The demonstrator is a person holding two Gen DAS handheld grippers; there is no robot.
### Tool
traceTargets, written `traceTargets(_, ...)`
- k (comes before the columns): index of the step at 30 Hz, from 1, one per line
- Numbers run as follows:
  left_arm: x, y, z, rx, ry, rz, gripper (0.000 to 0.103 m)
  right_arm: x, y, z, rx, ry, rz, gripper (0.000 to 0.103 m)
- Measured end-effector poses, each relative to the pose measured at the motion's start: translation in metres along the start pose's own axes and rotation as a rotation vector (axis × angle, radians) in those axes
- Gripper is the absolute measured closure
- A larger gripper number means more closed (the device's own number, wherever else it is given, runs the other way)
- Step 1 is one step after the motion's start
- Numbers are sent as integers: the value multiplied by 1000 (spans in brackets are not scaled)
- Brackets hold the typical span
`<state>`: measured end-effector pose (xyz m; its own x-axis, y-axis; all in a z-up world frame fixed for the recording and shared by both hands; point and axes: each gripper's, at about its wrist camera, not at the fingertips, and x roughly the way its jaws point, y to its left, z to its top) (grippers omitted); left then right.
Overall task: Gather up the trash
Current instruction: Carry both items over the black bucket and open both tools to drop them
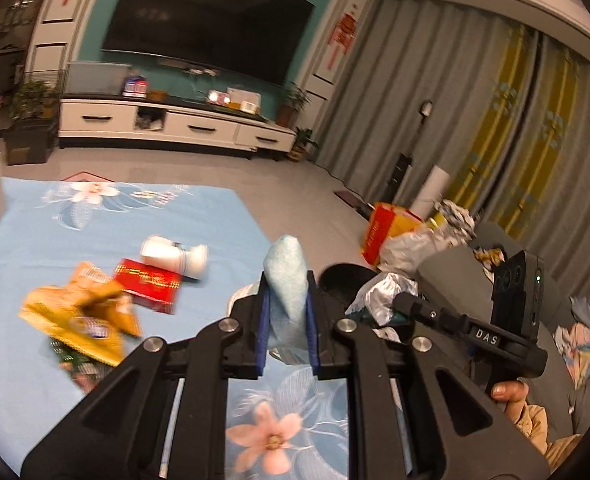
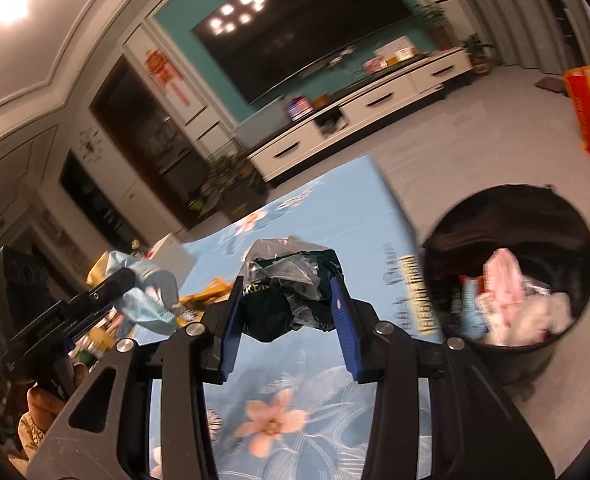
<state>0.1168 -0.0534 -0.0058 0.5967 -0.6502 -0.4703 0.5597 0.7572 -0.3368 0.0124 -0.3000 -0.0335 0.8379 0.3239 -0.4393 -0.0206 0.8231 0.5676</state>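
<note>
My left gripper (image 1: pixel 288 280) is shut on a crumpled light blue tissue (image 1: pixel 287 276), held above the blue flowered cloth (image 1: pixel 95 360); it also shows in the right wrist view (image 2: pixel 151 296). My right gripper (image 2: pixel 287 284) is shut on a dark crumpled wrapper with clear plastic (image 2: pixel 291 292), held above the cloth left of the black trash bin (image 2: pixel 511 268). The bin holds pink and white trash. On the cloth lie a yellow snack bag (image 1: pixel 83 316), a red packet (image 1: pixel 151 284) and a white bottle (image 1: pixel 175 256). In the left wrist view the right gripper (image 1: pixel 379 296) holds its silvery wrapper.
An orange and yellow bag (image 1: pixel 387 232) with crumpled bags stands on the floor right of the cloth. A TV stand (image 1: pixel 175 124) and potted plants (image 1: pixel 295 108) line the far wall. Grey curtains (image 1: pixel 455 120) hang at right.
</note>
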Motion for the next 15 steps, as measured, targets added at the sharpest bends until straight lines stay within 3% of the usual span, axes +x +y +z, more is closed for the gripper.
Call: traceTargets(15, 115, -94, 4, 170, 123, -67, 86, -37, -89, 5, 103, -111, -175, 61)
